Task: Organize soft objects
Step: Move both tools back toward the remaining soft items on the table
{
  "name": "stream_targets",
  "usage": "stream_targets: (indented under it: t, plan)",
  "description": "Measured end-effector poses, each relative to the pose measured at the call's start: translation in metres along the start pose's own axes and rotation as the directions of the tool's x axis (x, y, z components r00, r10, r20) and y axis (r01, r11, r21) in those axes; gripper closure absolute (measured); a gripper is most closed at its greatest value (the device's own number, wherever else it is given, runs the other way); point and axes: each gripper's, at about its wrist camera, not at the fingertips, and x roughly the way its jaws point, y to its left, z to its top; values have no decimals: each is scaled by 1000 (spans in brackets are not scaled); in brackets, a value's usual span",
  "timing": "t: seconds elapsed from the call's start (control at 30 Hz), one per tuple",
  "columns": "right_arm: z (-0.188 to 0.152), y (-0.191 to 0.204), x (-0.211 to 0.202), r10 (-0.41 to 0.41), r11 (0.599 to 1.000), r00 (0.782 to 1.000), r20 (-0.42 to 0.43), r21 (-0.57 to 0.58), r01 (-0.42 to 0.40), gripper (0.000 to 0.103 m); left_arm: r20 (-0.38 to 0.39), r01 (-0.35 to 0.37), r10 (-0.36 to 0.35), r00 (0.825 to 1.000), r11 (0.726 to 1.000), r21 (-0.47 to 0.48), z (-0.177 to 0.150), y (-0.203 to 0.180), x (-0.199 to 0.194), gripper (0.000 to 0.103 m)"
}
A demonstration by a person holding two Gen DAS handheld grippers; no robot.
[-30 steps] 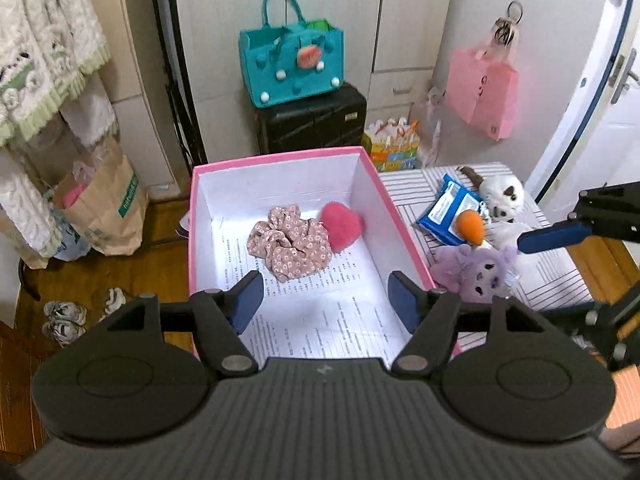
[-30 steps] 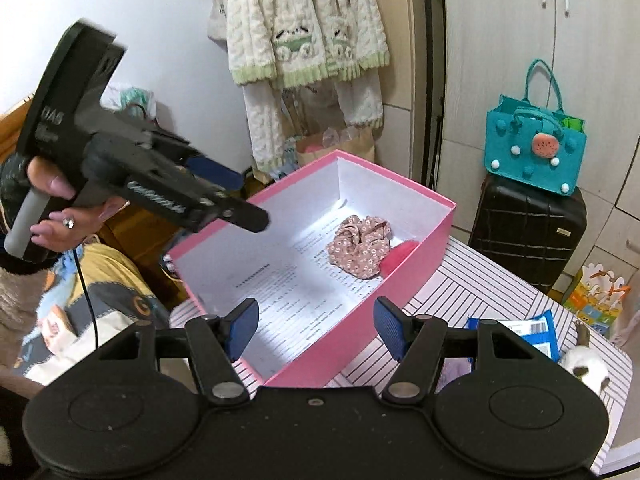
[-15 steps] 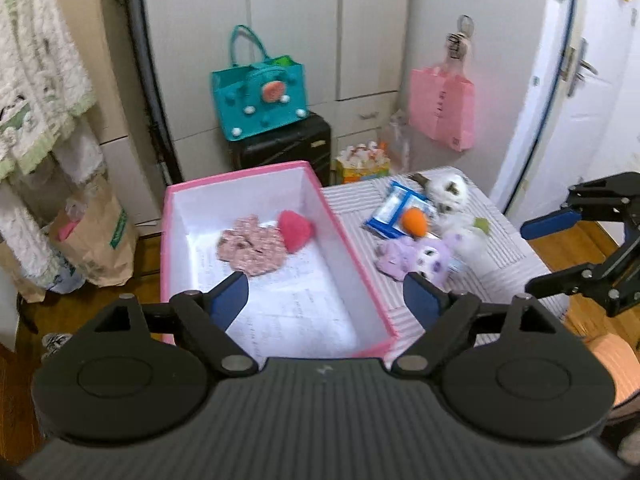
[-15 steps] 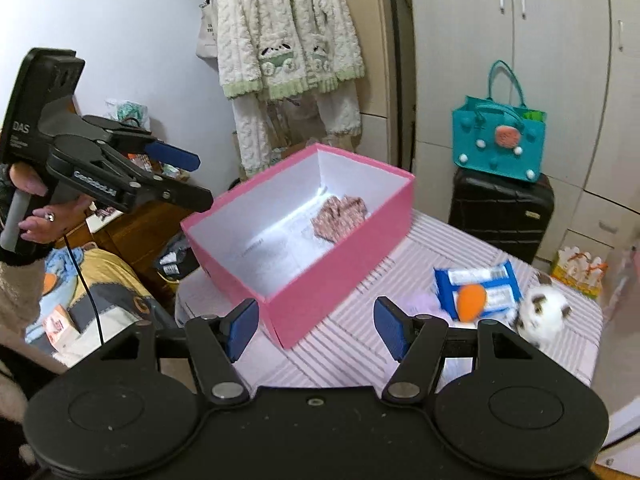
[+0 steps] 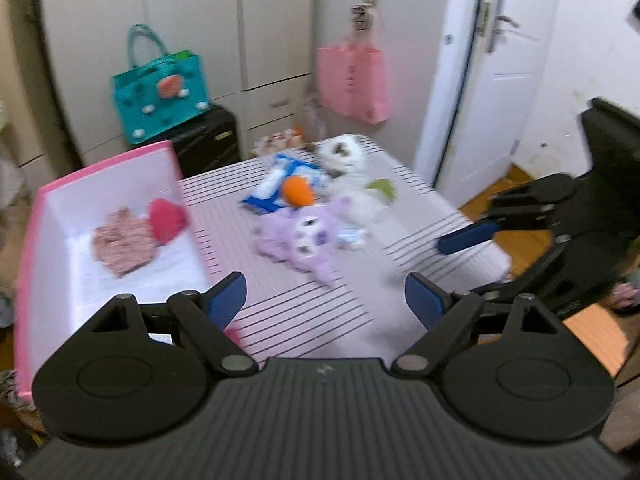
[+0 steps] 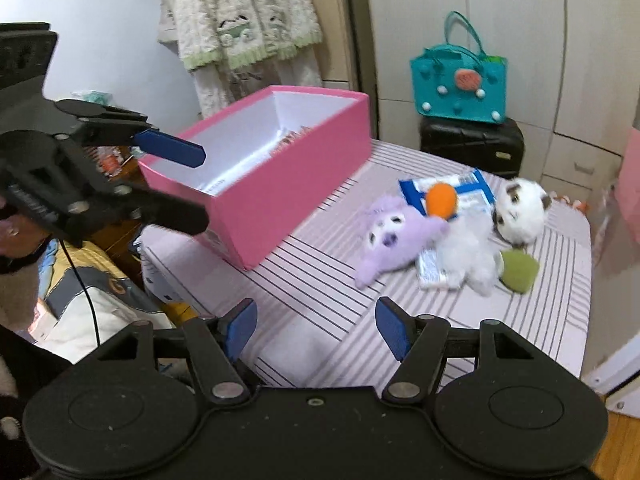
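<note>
Left wrist view, blurred: the left tool (image 5: 326, 296) hangs over the near part of the striped table (image 5: 320, 312), its jaws spread wide and opening, with nothing between them. To its left stands the pink box (image 5: 28, 240), open at the top, white inside. A pink patterned scrunchie (image 5: 120, 242) and a red soft piece (image 5: 167, 220) lie together at the far end of the box floor, touching.

On the table, well apart from both tools, the soft things lie in one loose cluster. A purple plush (image 5: 300, 236) lies nearest the box. Behind it an orange ball (image 5: 298, 191) rests on a blue packet (image 5: 280, 184). A white plush with a dark-patched face (image 5: 340, 154) sits at the far side, with a green soft piece (image 5: 382, 188) to its right.

Right wrist view: the right tool (image 6: 314, 326) is held above the near table edge, jaws partly spread and opening, empty. The purple plush (image 6: 394, 240), the orange ball (image 6: 440, 200), the white plush (image 6: 520, 210) and the green piece (image 6: 520, 270) lie ahead of it; the pink box (image 6: 296, 188) stands to their left. The left tool (image 6: 188, 184) shows at the left, in front of the box's near corner.
</note>
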Motion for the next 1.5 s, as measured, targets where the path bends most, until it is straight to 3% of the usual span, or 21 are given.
stream_targets:
  t: [0.1, 0.3, 0.53, 0.77, 0.93, 1.0, 1.07, 1.23, 1.5]
  plan:
    - [-10, -10, 1, -31, 1000, 999, 19, 3, 31, 32, 20, 45, -45, 999, 999, 18, 0, -16, 12, 16]
    - [-19, -32, 2, -114, 993, 992, 56, -17, 115, 32, 45, 59, -59, 997, 998, 21, 1, -36, 33, 16]
    - [-23, -69, 15, -146, 989, 985, 92, 22, 145, 32, 50, -5, 5, 999, 1000, 1, 8, -42, 70, 16]
    - [-28, -103, 28, -238, 971, 962, 132, 34, 236, 32, 54, -63, 65, 996, 998, -29, 16, -41, 114, 16]
    - [-27, -134, 40, -295, 955, 949, 114, 50, 292, 32, 59, -44, 43, 997, 999, 8, 29, -44, 146, 23]
    - [-25, -146, 45, -288, 957, 952, 105, 59, 284, 33, 35, -59, 57, 998, 998, 38, 35, -49, 160, 23]
    - [-22, -153, 51, -274, 961, 956, 102, 58, 269, 33, 67, -43, 39, 997, 997, 60, 39, -53, 166, 23]
    - [-17, -162, 69, -223, 975, 967, 125, 14, 223, 39, 70, -65, 57, 996, 990, 125, 47, -67, 187, 46]
    - [-15, -176, 93, -169, 985, 978, 121, 8, 170, 44, 14, -49, 47, 999, 976, 212, 57, -83, 219, 50]
